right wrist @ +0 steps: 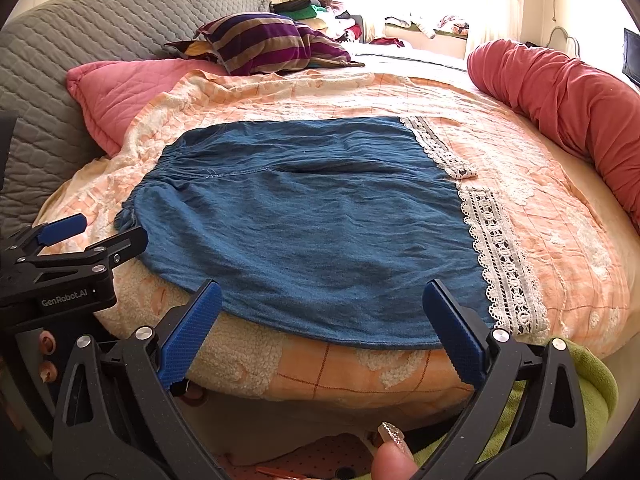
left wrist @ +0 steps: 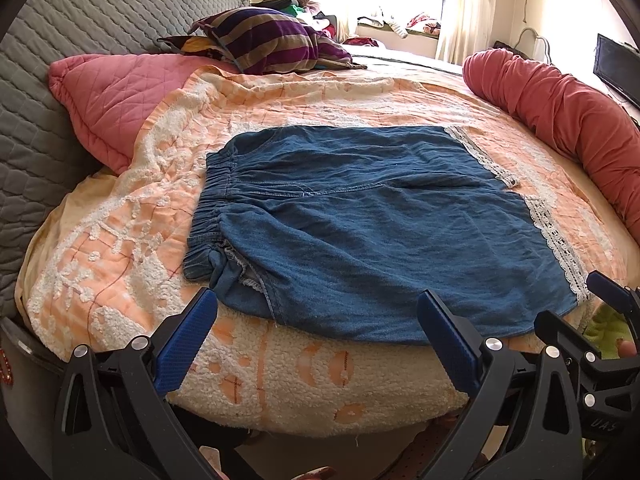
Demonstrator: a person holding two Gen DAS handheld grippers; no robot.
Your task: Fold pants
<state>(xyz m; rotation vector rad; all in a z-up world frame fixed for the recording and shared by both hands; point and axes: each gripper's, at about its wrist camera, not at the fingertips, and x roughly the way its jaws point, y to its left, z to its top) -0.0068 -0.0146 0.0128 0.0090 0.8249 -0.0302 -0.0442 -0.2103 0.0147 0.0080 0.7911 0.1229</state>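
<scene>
Blue denim pants [left wrist: 360, 224] with white lace hems [left wrist: 556, 236] lie flat on the round bed, elastic waistband [left wrist: 212, 204] to the left and legs to the right. The right wrist view shows the same pants [right wrist: 312, 224] and lace trim [right wrist: 500, 256]. My left gripper [left wrist: 316, 312] stands open at the bed's near edge, just short of the pants' near hem, with nothing between its blue fingers. My right gripper [right wrist: 322, 300] is open too, its fingertips at the near hem toward the lace end. The left gripper [right wrist: 76, 236] also shows at the left of the right wrist view.
An orange and white quilt [left wrist: 132, 216] covers the bed. A pink pillow [left wrist: 120, 96] and grey quilted headboard [left wrist: 48, 80] lie left. A striped cushion [left wrist: 272, 40] sits at the back, a red bolster [left wrist: 568, 108] along the right. A thumb [right wrist: 394, 460] shows below.
</scene>
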